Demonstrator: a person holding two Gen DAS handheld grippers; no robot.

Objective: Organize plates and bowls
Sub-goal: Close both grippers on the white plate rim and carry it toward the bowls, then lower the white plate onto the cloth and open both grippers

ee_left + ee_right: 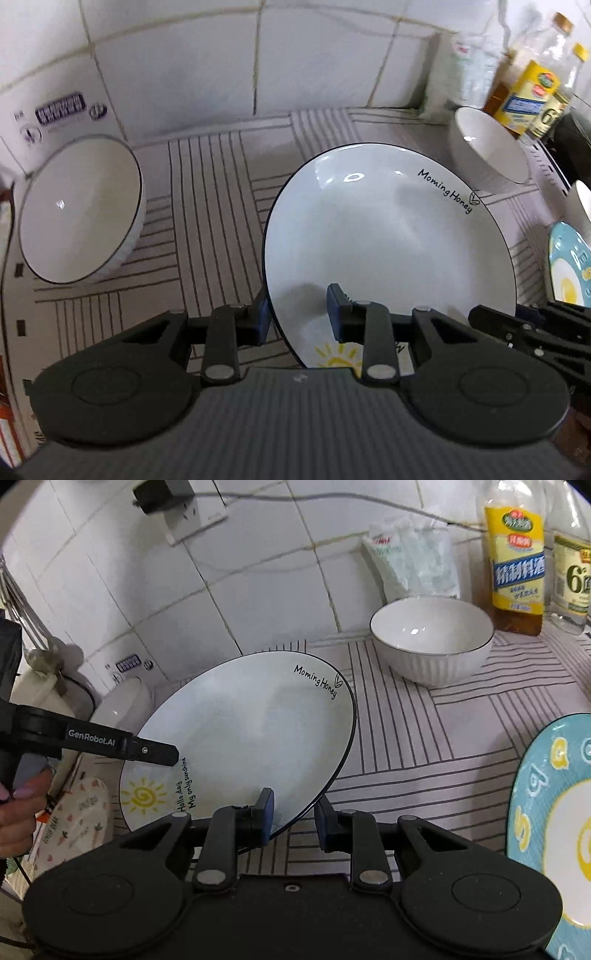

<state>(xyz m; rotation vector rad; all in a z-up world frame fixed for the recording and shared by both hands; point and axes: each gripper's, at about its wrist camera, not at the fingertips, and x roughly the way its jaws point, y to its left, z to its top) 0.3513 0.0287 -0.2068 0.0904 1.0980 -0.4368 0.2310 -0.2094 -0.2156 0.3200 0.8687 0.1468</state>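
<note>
Plates and bowls sit scattered over a worktop (424, 738) covered in a pale cloth printed with blocks of dark stripes, set against a wall of white tiles (258, 590). A socket (192, 517) with a plug in it hangs on that wall, a cable trailing off to the right.

I count two plates. One white plate (251, 734), dark-rimmed, lettered "Morning Honey" with a yellow sun drawn near its low edge, is tilted up off the cloth between the two tools. The left tool (301, 317) pinches its left near rim, one blue pad under and one over. The right tool (293, 818) straddles its right near rim with both pads close to the edge; whether they truly press it I cannot tell. A blue plate (554, 812) with yellow and white patterns lies near, on the right.

Bowls I count two as well, both white and ribbed with a dark rim: one bowl (432, 638) far right by the wall, the other bowl (81, 210) on the left beside a white appliance.

Behind the far bowl stand two labelled bottles (517, 561) and one crumpled white packet (410, 557).
</note>
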